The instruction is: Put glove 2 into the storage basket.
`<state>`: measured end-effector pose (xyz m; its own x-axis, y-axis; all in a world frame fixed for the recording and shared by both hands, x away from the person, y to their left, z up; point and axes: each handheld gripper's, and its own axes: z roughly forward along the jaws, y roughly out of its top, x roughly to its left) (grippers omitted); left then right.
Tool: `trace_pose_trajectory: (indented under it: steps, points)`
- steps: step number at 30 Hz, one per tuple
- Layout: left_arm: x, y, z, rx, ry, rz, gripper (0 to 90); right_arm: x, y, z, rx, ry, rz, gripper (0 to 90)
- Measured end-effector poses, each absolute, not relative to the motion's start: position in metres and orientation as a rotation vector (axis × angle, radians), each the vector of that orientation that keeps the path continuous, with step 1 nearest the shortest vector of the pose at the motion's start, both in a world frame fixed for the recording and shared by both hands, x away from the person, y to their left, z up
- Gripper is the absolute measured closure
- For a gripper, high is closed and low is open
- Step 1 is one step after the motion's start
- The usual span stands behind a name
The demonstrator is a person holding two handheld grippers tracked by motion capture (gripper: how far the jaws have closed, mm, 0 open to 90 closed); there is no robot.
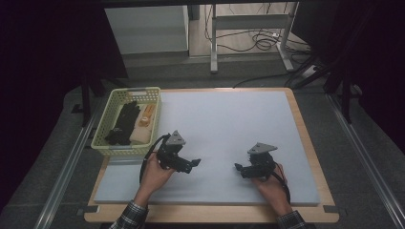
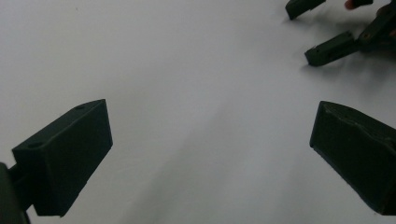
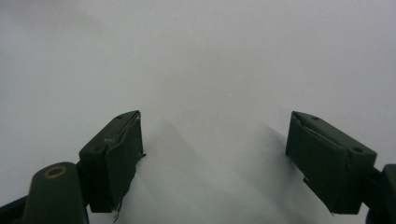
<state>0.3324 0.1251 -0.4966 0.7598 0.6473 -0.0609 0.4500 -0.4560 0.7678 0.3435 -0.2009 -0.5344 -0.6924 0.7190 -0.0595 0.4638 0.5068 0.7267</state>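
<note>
Both claws are released, jaws spread wide and holding nothing. The left claw [image 1: 195,163] and right claw [image 1: 237,167] rest low over the grey mat [image 1: 229,124], tips facing each other. At ten o'clock sits the basket [image 1: 111,110] with black gloves [image 1: 123,123]. This looks like the waiting step; next, the left claw likely reaches into the basket.

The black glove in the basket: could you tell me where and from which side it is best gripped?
Probably from straight above, pinching the black glove across its middle: it lies lengthwise in the basket, whose walls block any sideways approach. The open left gripper is nearest.
</note>
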Motion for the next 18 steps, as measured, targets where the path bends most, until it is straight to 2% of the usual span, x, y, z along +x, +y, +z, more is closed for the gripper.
trace_pose_trajectory:
  steps: [18]
  points:
    - [0.32, 0.127, -0.541, 2.223, 0.837, 0.278, 0.0, 0.344, -0.201, -0.534, 0.985, 2.399, 1.0, 18.4]
